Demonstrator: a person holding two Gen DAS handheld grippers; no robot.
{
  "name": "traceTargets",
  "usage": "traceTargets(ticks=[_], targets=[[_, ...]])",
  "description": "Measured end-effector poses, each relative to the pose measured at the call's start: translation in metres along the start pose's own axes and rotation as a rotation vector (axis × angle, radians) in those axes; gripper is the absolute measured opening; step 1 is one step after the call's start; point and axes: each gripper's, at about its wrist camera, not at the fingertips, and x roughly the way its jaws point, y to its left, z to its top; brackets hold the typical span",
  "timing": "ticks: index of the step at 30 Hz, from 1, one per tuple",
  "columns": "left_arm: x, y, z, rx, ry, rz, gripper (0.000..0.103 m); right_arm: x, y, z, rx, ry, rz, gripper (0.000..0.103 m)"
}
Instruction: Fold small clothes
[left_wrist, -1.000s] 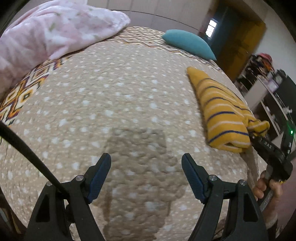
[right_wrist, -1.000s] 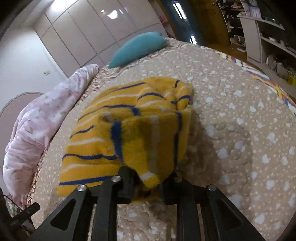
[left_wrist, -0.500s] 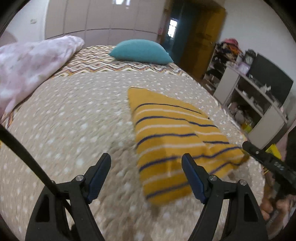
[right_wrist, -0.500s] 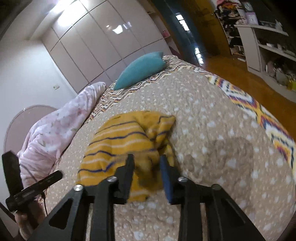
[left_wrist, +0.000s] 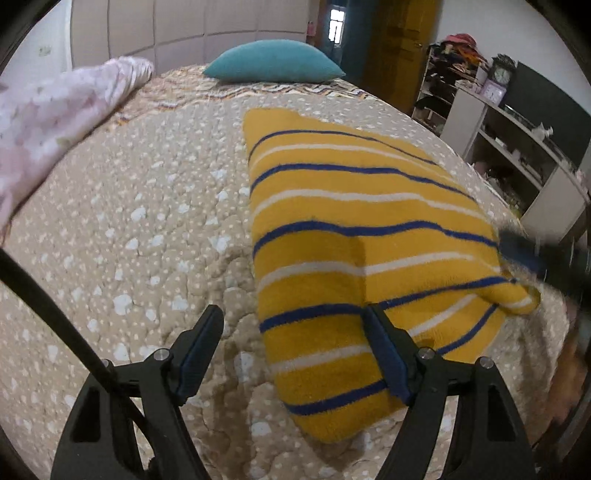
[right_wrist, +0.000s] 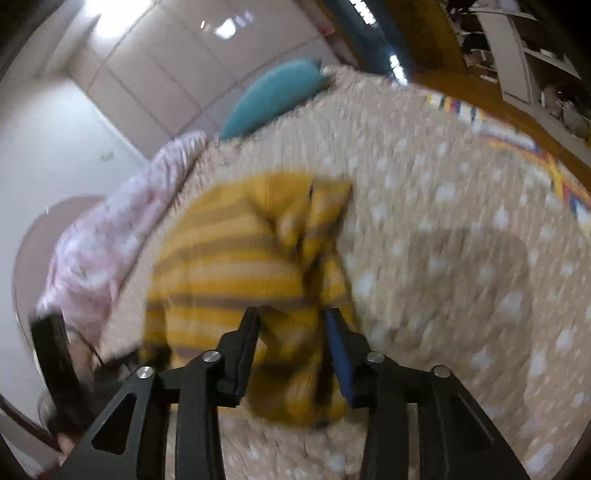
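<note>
Right hand-held gripper (right_wrist: 291, 321) is opening its jaws around the near end of the folded yellow striped garment (left_wrist: 354, 236) on the bed (left_wrist: 147, 229), while the left hand-held gripper (left_wrist: 293, 325) hangs released over its near-left edge.

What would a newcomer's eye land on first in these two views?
The yellow garment with blue and white stripes stands out, lying folded on the beige spotted bedspread. The left tongs hang open over its near edge, while the right tongs are opening around a bunched corner of it. A teal pillow sits at the far end of the bed.
</note>
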Motion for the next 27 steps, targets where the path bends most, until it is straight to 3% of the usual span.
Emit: traceTargets(ticks=[1, 3, 5, 6, 7, 8, 12, 17, 20, 24, 27], targets=[[0.0, -0.001, -0.001, 0.004, -0.006, 0.005, 0.078, 0.0, -0.002, 0.011, 0.013, -0.018, -0.009, 0.06], [0.0, 0.0, -0.001, 0.0, -0.008, 0.002, 0.078, 0.008, -0.006, 0.033, 0.037, -0.033, -0.025, 0.07], [0.001, 0.002, -0.001, -0.01, -0.002, -0.006, 0.078, 0.036, -0.013, 0.056, 0.057, 0.023, -0.065, 0.07], [0.0, 0.002, -0.002, -0.013, 0.001, -0.008, 0.078, 0.049, -0.018, 0.062, 0.076, 0.056, -0.076, 0.063], [0.0, 0.003, -0.002, -0.015, 0.004, -0.01, 0.078, 0.064, -0.021, 0.067, 0.095, 0.102, -0.058, 0.02], [-0.001, 0.003, -0.002, -0.018, 0.006, -0.01, 0.078, 0.079, -0.019, 0.072, 0.095, 0.168, -0.006, 0.011], [0.001, 0.0, -0.003, -0.022, 0.002, -0.005, 0.078, 0.096, 0.014, 0.1, -0.076, 0.167, -0.037, 0.008], [0.002, -0.002, -0.002, -0.007, 0.001, 0.001, 0.078, 0.115, -0.002, 0.114, -0.094, 0.146, -0.293, 0.009], [0.001, -0.003, -0.005, 0.015, -0.013, 0.008, 0.08, 0.093, -0.007, 0.108, -0.108, 0.097, -0.37, 0.01], [-0.005, 0.0, -0.005, -0.018, -0.011, -0.007, 0.08, 0.045, -0.004, 0.106, -0.082, 0.023, -0.281, 0.01], [-0.022, 0.002, -0.013, -0.038, -0.018, -0.032, 0.08, 0.013, 0.013, 0.091, -0.08, 0.011, -0.122, 0.01]])
